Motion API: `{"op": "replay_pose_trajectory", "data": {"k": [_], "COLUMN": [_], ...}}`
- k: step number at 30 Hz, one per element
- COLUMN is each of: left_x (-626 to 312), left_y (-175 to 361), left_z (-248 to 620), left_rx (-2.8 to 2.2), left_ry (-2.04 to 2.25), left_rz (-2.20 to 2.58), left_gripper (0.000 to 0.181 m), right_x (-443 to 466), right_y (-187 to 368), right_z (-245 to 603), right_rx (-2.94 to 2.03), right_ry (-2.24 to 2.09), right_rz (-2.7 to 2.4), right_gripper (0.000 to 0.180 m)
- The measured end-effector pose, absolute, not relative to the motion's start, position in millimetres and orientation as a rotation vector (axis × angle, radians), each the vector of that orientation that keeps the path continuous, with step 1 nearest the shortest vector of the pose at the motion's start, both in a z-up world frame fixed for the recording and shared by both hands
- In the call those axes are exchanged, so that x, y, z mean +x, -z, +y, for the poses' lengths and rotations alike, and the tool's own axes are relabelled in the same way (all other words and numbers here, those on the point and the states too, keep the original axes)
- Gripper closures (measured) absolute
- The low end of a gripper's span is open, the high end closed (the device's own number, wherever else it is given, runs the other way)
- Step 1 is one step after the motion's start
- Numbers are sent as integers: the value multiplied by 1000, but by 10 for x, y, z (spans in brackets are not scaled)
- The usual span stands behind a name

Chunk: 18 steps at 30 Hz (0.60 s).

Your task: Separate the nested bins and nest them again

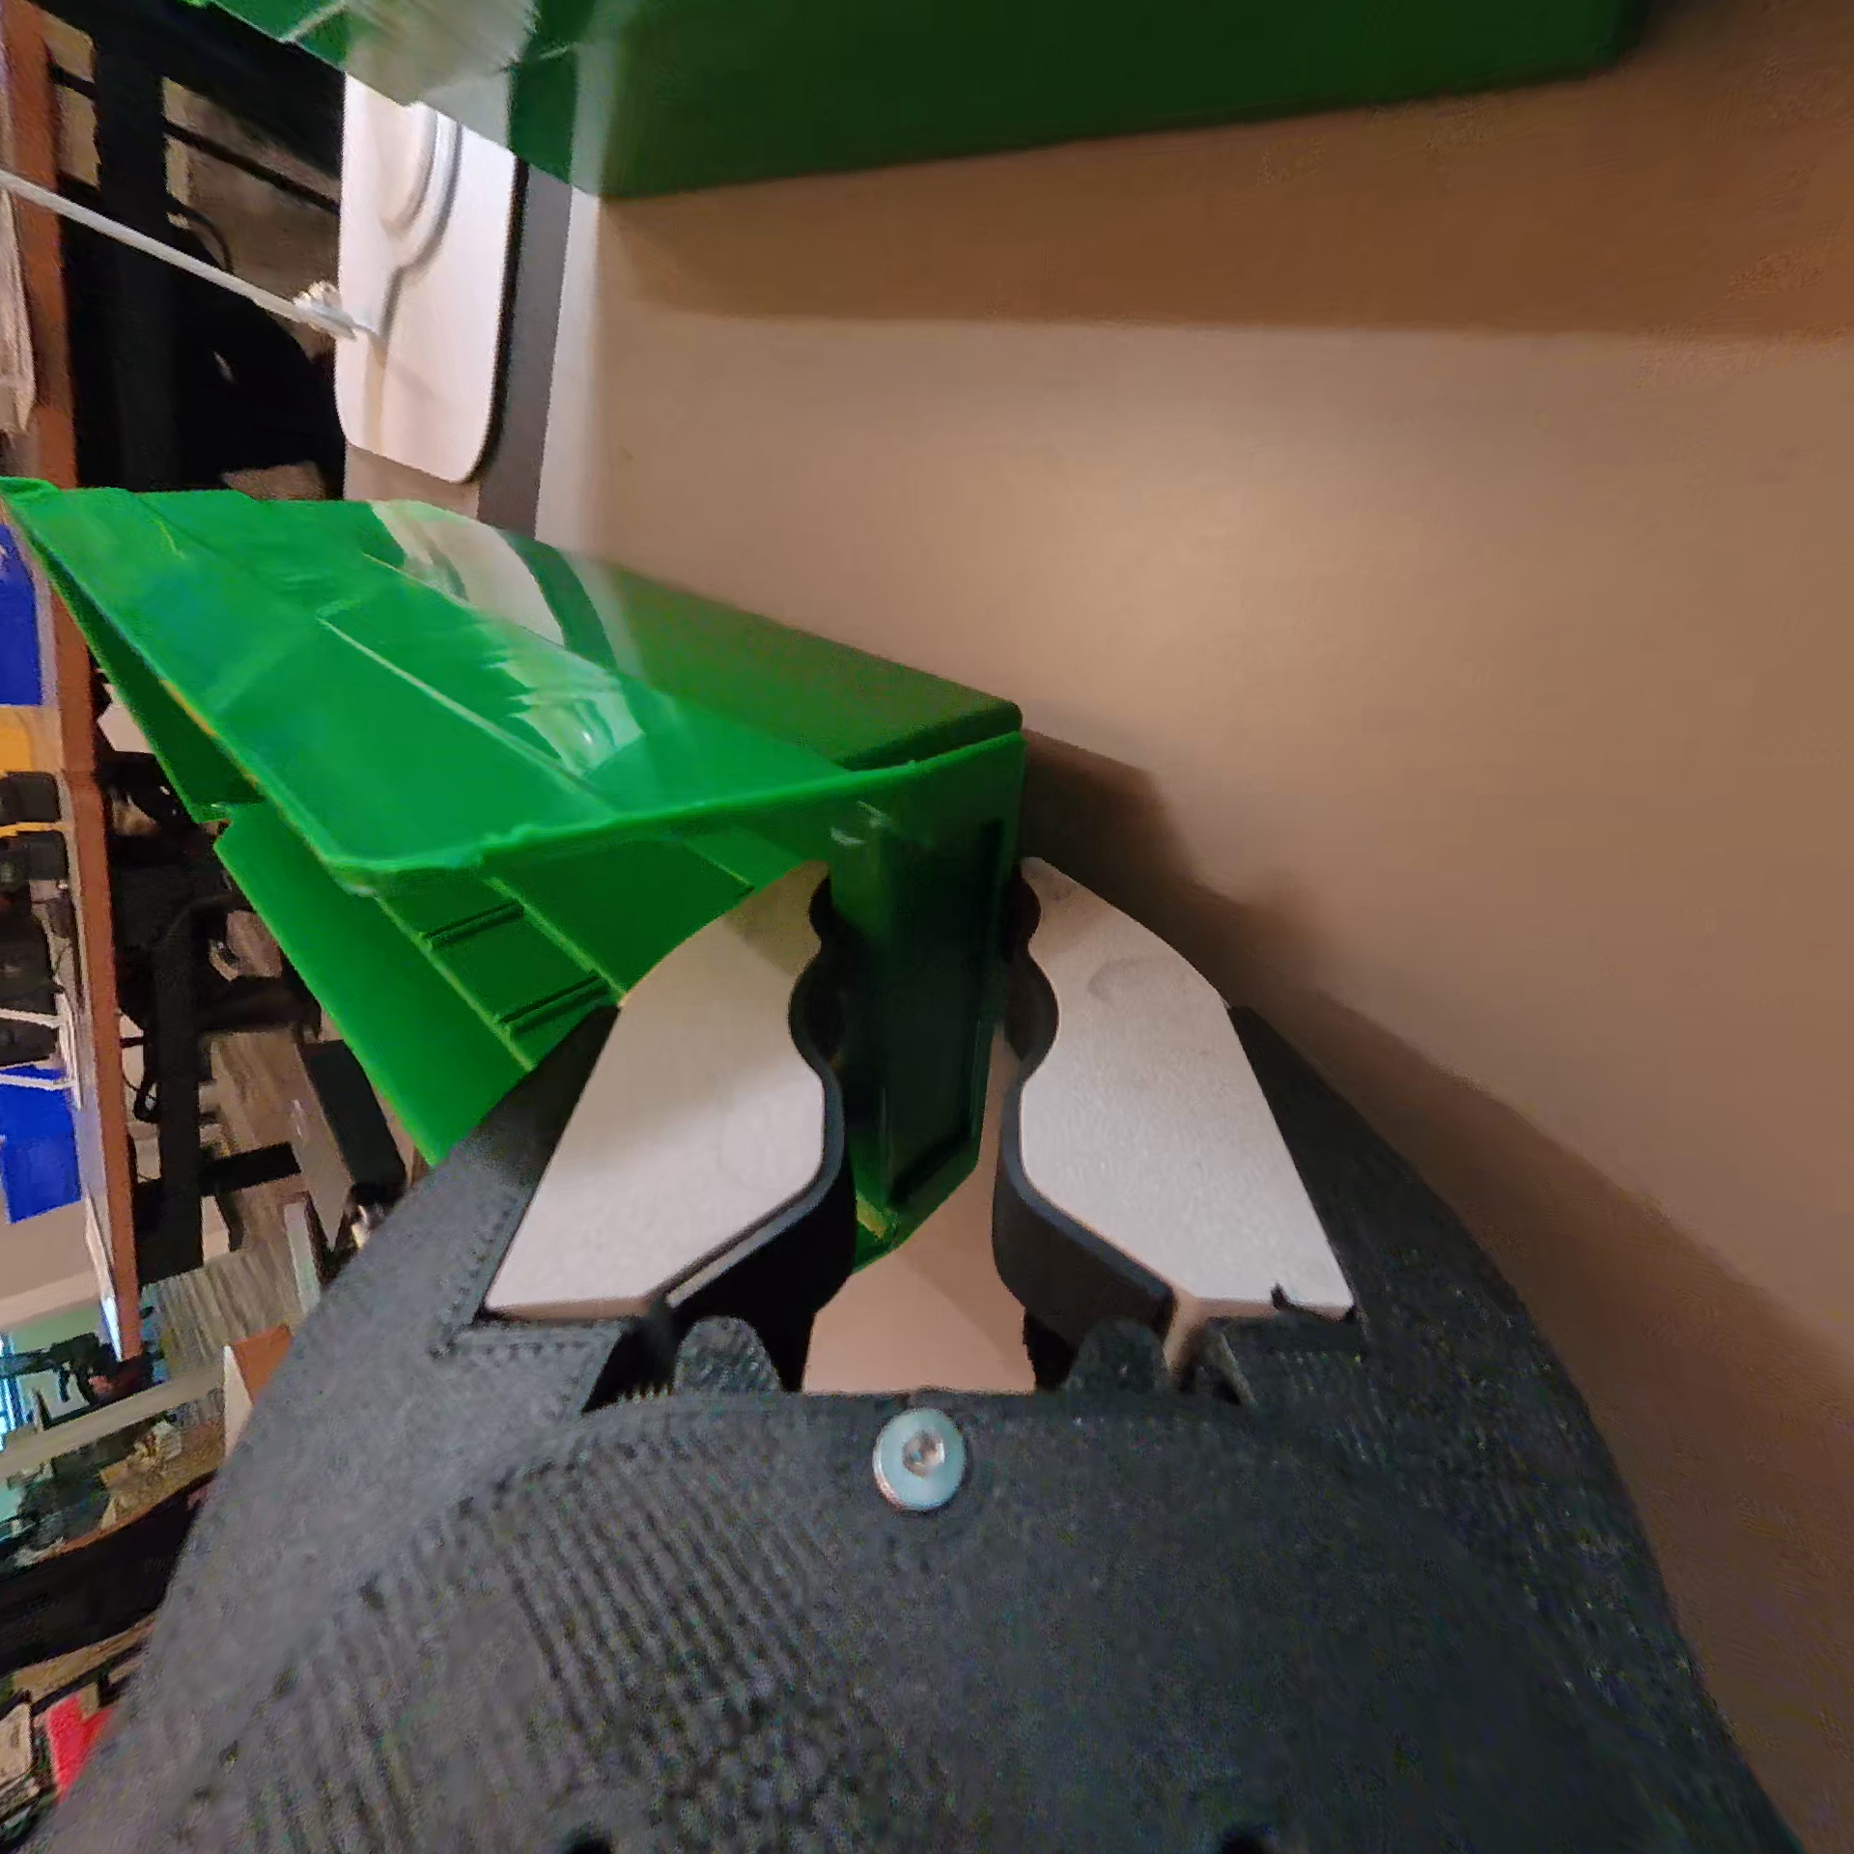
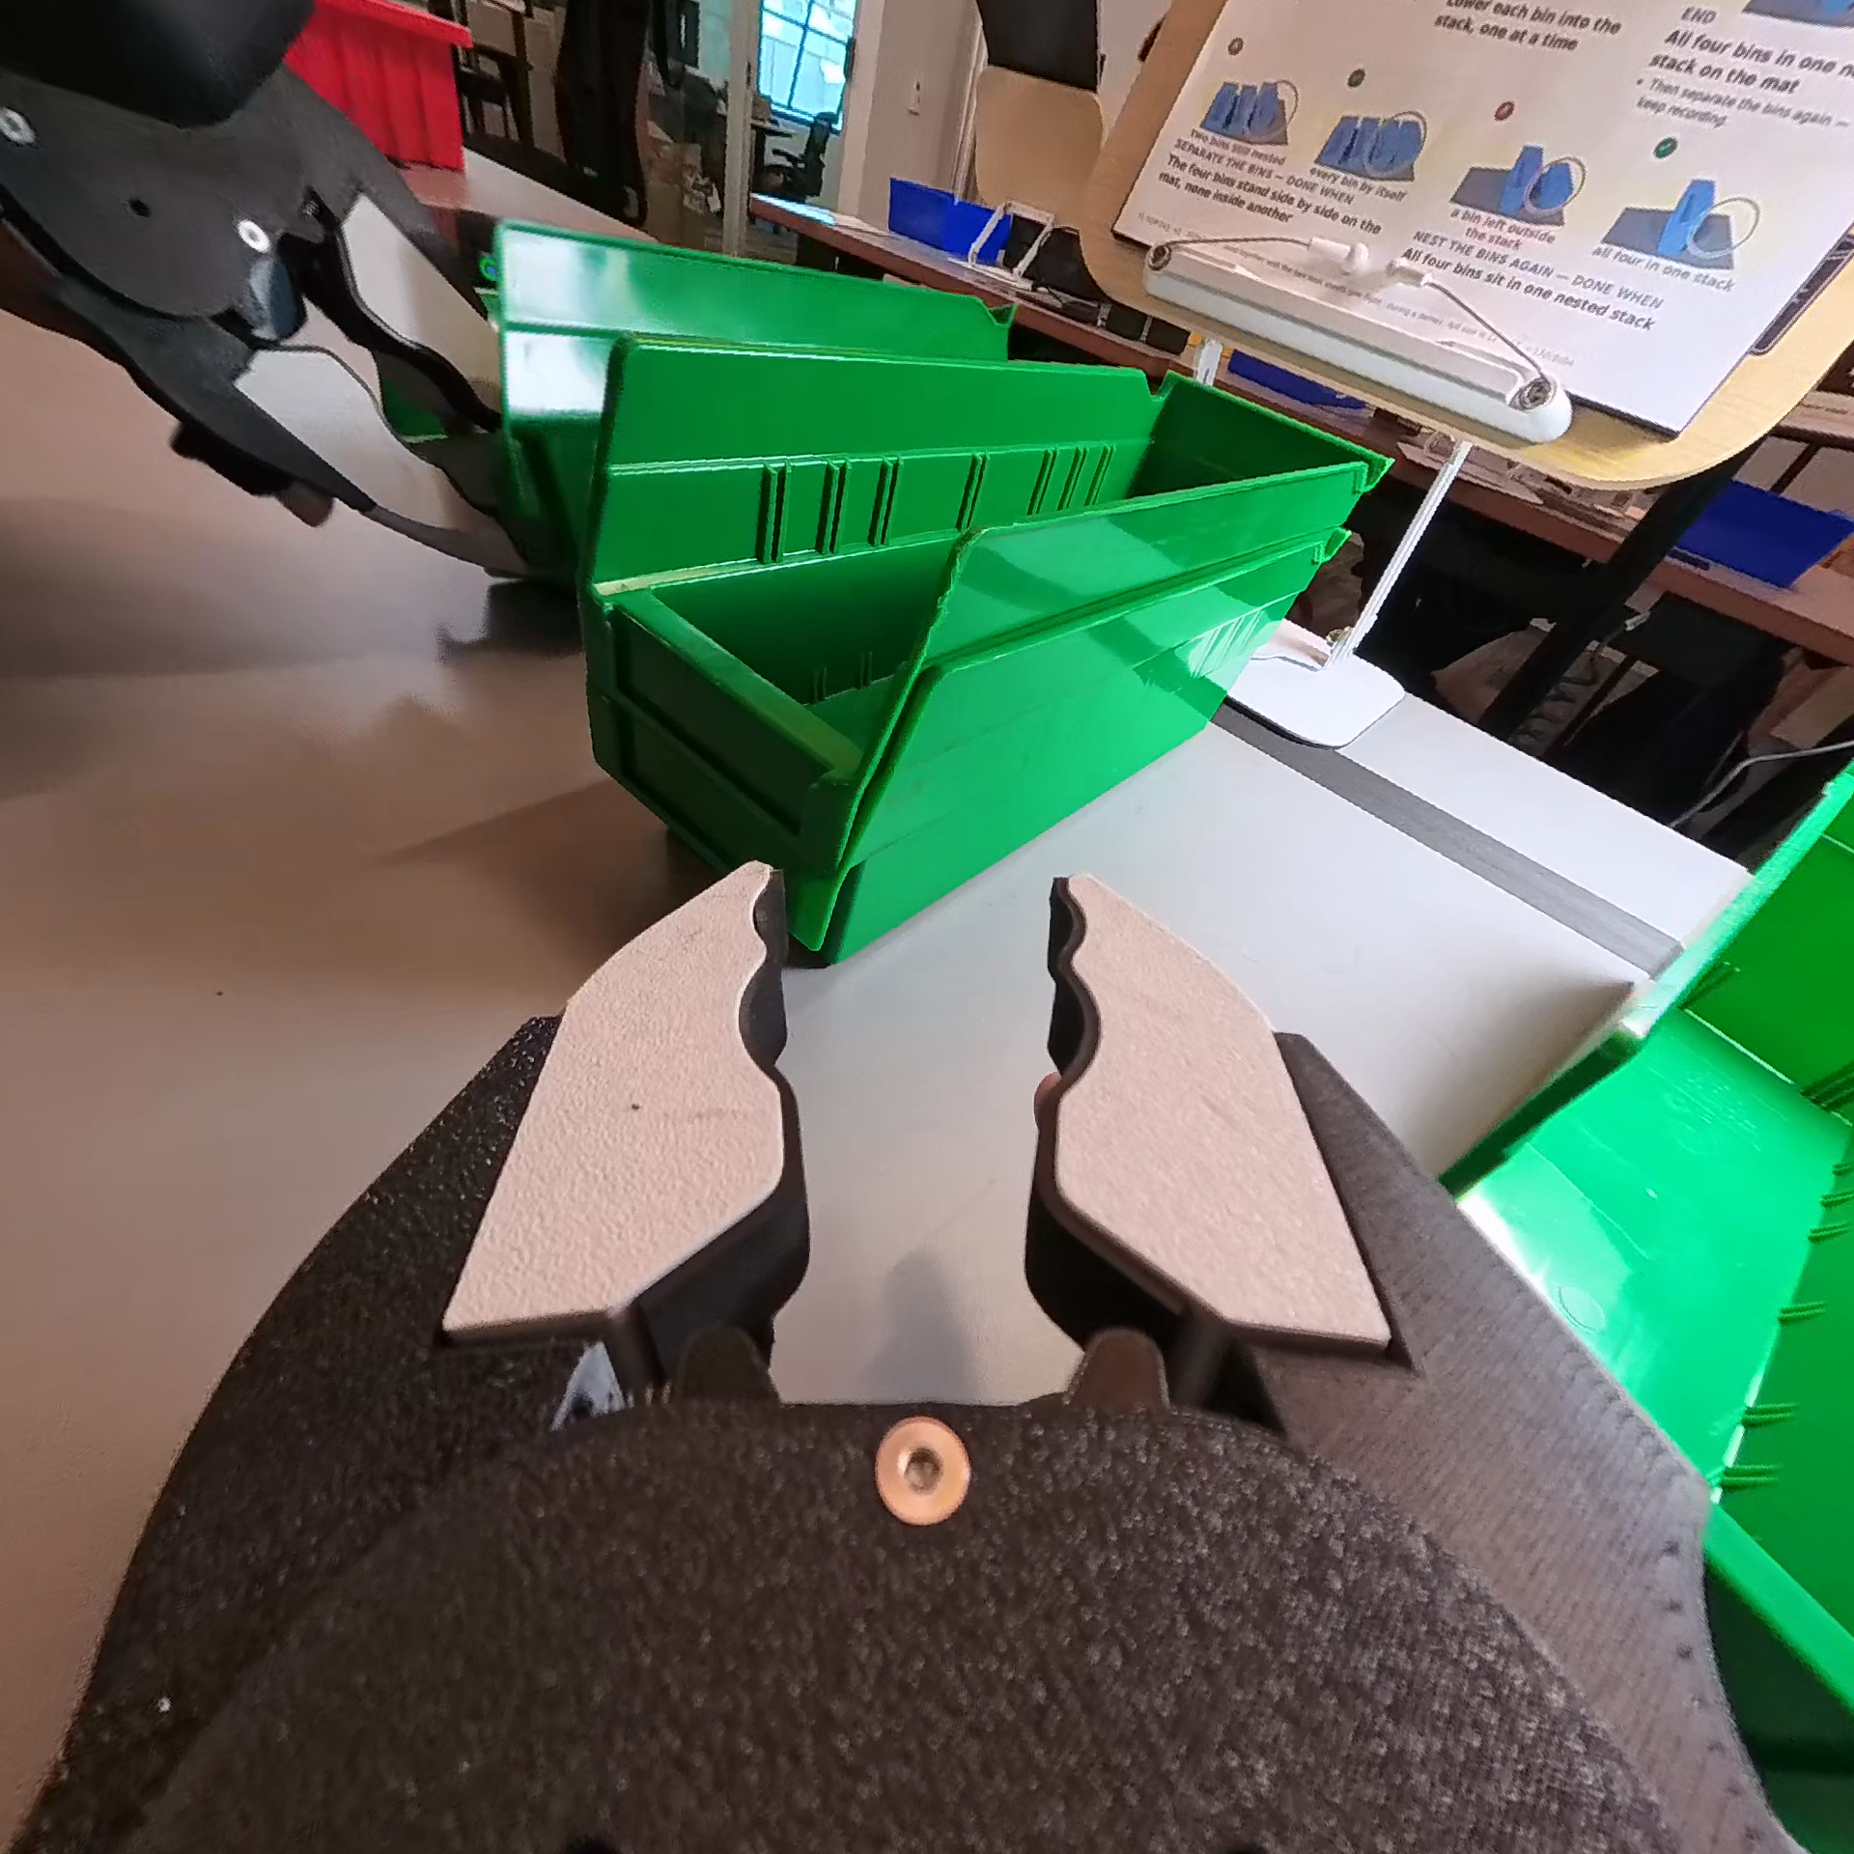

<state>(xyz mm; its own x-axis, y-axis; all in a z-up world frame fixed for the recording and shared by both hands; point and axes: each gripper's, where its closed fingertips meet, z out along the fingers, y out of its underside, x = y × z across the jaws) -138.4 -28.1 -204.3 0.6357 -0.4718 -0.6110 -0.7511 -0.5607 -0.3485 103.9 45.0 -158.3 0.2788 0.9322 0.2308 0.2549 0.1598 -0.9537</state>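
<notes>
Only readable print I see: an instruction sheet (image 2: 1565,191) clipped on a tan board (image 2: 1134,171) on a white stand (image 2: 1334,692), behind my green bins (image 2: 903,622). Black text lines, small blue diagrams. Bins carry no labels. Left wrist view: nothing readable.

1. A nested stack of bins (image 2: 963,722) stands on the desk (image 2: 251,903), at twelve o'clock from the right tool (image 2: 915,938).
2. Behind the stack, at eleven o'clock, sits another bin (image 2: 742,291), with the left tool (image 2: 441,482) at its end wall (at ten o'clock).
3. A further bin (image 2: 1706,1254) lies at three o'clock.
4. An instruction board (image 2: 1505,201) on a stand rises at one o'clock, behind the stack.
</notes>
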Motion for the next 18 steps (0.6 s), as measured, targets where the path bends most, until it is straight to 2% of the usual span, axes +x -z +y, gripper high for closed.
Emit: {"op": "replay_pose_trajectory", "data": {"k": [11,15,18], "left_x": [-1410,-1281,-1005], "left_y": [2055,1999,1719], "left_z": [-241,-201,-255], "left_rx": [-2201,-2205,-2082], "left_ry": [-801,-623,-477], "left_rz": [1041,956,872], "left_gripper": [150,131,135], "right_x": [1023,1043,1028], "right_y": [1566,1493,1430], "right_z": [425,396,336], "right_rx": [-1330,-1301,-1246], "right_ry": [-703,-700,-660], "right_rz": [-1228,-1229,-1273], "right_gripper": [130,130,130]}}
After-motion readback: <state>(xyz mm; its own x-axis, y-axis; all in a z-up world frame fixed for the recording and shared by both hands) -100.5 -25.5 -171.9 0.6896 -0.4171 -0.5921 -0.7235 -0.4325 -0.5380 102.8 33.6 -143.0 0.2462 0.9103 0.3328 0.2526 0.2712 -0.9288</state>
